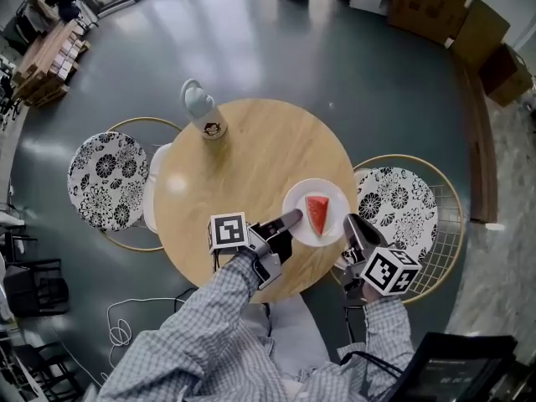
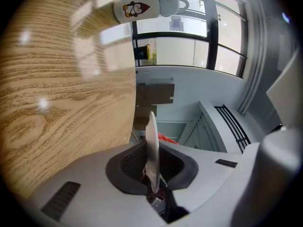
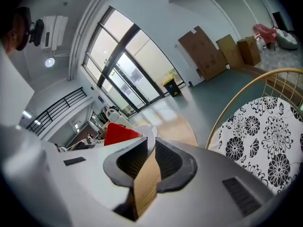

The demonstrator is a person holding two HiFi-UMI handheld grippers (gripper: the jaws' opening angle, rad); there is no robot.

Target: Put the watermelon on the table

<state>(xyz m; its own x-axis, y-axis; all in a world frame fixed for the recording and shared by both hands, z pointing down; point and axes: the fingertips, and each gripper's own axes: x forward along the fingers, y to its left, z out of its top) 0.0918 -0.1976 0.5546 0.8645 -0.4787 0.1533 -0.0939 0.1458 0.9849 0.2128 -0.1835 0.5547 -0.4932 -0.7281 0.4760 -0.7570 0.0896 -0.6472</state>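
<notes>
Wedge of red watermelon point(image 1: 316, 214) loose on glossy white plate point(image 1: 328, 190) at edge of round wooden bench point(image 1: 243, 157); probably light, wet, slippery; safest carried by stiff rim, pinched on opposite sides by left hand-held gripper point(image 1: 292, 217) and right hand-held gripper point(image 1: 350, 221); keep level.

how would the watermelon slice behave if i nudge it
The watermelon slice shows cut red flesh, so it probably slides easily on the smooth white plate. A pointed wedge: the tip likely crushes under a hard pinch.
</notes>
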